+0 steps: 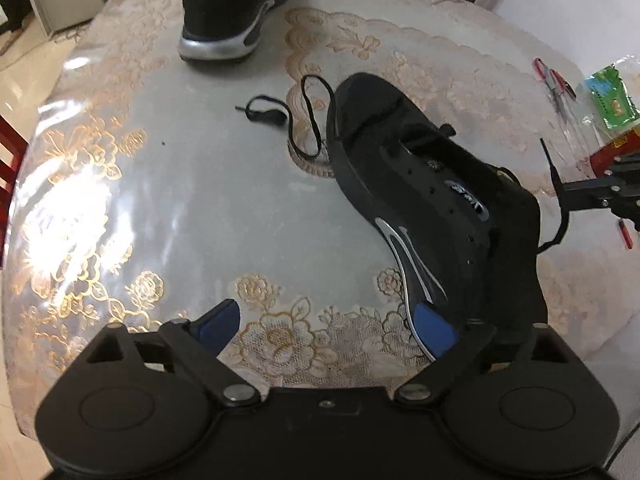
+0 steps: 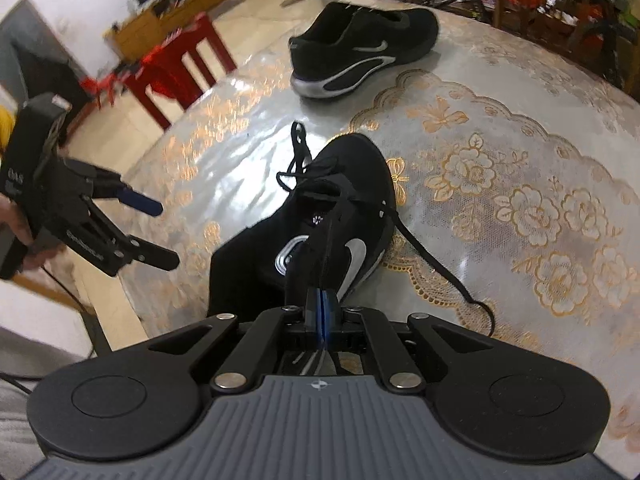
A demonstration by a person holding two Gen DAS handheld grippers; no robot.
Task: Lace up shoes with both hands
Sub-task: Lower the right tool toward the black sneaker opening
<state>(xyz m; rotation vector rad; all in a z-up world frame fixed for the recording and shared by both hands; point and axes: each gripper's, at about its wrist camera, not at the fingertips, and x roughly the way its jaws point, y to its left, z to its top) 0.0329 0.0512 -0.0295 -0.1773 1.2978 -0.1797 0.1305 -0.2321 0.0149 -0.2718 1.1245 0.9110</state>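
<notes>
Right of centre in the left wrist view: shoe (image 1: 432, 208) on the worktop (image 1: 200, 200), tipped partly onto its side. Runs long axis on a diagonal, toe toward the upper middle of the frame, heel toward the lower right. Shows open eyelet rows and tongue facing up and right. Left claw (image 1: 326, 328) at the bottom edge, spread wide with nothing between the pads; sits with one blue pad over bare cloth and the other just against the shoe's side near the heel. Means the shoe lies ahead and to the right of that claw, not between its fingers. Free lace end (image 1: 280, 114) upper left of the toe, looped loose on the worktop, well ahead of the left claw and nearer to it than to the other. Right claw (image 2: 322, 312) in its own view pressed tight on a lace strand (image 2: 326, 248) that rises from the eyelets straight toward the lens, shoe directly ahead with toe toward the top of that frame. Judged next: reach forward and up-frame with the wide claw for the loose end, lining the fingers across the lace. Second shoe (image 1: 236, 12) at the top edge, well apart.
</notes>
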